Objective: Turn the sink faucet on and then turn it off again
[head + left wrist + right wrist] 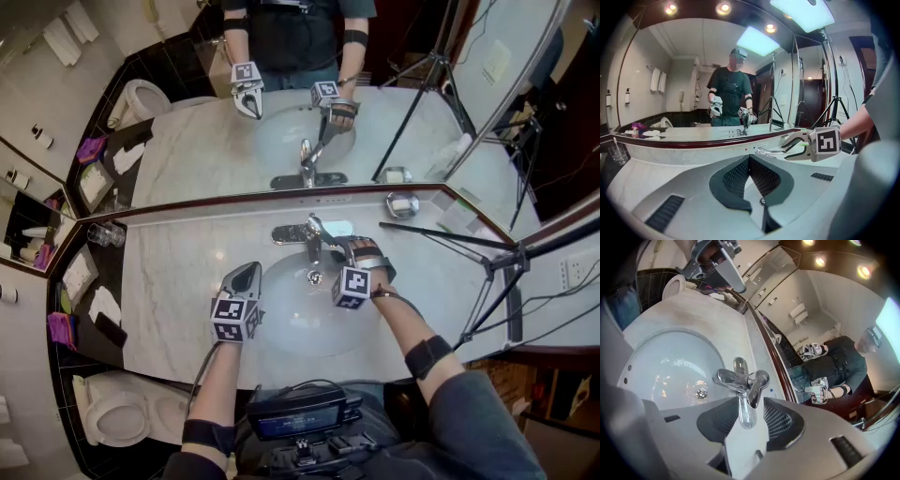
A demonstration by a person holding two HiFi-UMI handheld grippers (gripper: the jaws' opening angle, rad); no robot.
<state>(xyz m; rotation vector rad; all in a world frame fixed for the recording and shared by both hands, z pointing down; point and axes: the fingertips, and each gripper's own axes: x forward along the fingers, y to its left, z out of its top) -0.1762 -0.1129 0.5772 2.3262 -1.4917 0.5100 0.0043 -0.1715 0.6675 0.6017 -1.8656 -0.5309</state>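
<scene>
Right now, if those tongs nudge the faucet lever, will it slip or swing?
The faucet lever looks like polished chrome, so it is probably slippery against the right tongs. It seems rigid and hinged on the faucet, so it likely pivots rather than bends.

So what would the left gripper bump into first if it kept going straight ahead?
Probably the marble counter, just before the dark red ledge under the mirror, though depth is hard to judge. The left gripper, shut, points across it; the faucet and right gripper sit to its right.
</scene>
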